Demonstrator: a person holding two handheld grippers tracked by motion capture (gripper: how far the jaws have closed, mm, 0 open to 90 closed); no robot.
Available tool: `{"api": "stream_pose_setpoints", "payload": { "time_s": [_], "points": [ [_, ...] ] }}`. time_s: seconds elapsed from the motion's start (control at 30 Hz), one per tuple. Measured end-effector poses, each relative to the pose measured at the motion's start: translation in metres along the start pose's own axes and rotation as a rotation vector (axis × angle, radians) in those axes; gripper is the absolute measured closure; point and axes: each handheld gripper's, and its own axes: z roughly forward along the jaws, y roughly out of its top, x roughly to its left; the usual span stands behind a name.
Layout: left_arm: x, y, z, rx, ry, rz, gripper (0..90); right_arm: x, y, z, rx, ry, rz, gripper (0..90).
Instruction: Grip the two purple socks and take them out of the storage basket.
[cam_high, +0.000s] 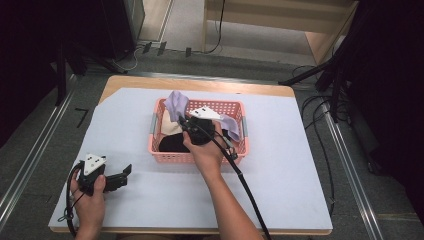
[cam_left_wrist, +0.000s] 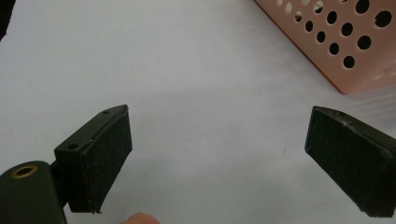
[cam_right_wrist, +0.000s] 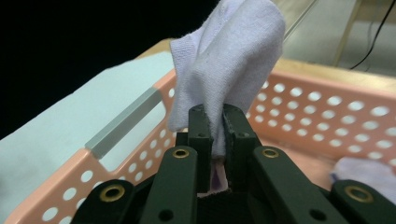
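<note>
1. Risk, slipping: we judge the lilac cloth (cam_right_wrist: 227, 60) could slide free of the right gripper (cam_right_wrist: 215, 135), since the jaws pinch only a narrow fold while most of the fabric stands loose above them.
2. Risk, snagging: we judge the hanging part could catch on the pink basket (cam_high: 196, 156) rim or drag the other clothes along, because the gripper sits low inside the basket among them.
3. Right gripper (cam_high: 201, 122): jaws clenched on the lilac cloth (cam_high: 176, 104); the fold sits squarely between the pads and bunches out past the tips, toward the far left corner of the basket.
4. Basket contents: a cream garment (cam_high: 169, 127) at the left, a black one (cam_high: 172, 144) at the near side, more lilac fabric (cam_high: 231, 125) at the right.
5. Left gripper (cam_high: 122, 176): jaws spread wide and holding nothing, resting over the white table cover (cam_high: 280, 165) near left of the basket, apart from it.
</note>
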Motion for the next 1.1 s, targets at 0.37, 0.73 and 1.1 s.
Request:
{"api": "stream_pose_setpoints", "payload": {
  "time_s": [0.37,0.73,1.1],
  "points": [
    [0.001,0.000,0.000,-0.005,-0.004,-0.008,8.1,-0.017,-0.002,-0.022,-0.122,-0.069,-0.044,83.4],
    [0.002,0.000,-0.001,-0.004,-0.005,-0.010,8.1,-0.051,-0.007,-0.054,-0.209,-0.166,-0.035,83.4],
    [0.001,0.000,0.000,-0.004,-0.003,-0.012,8.1,-0.098,-0.014,-0.090,-0.257,-0.292,0.021,83.3]
  ]
}}
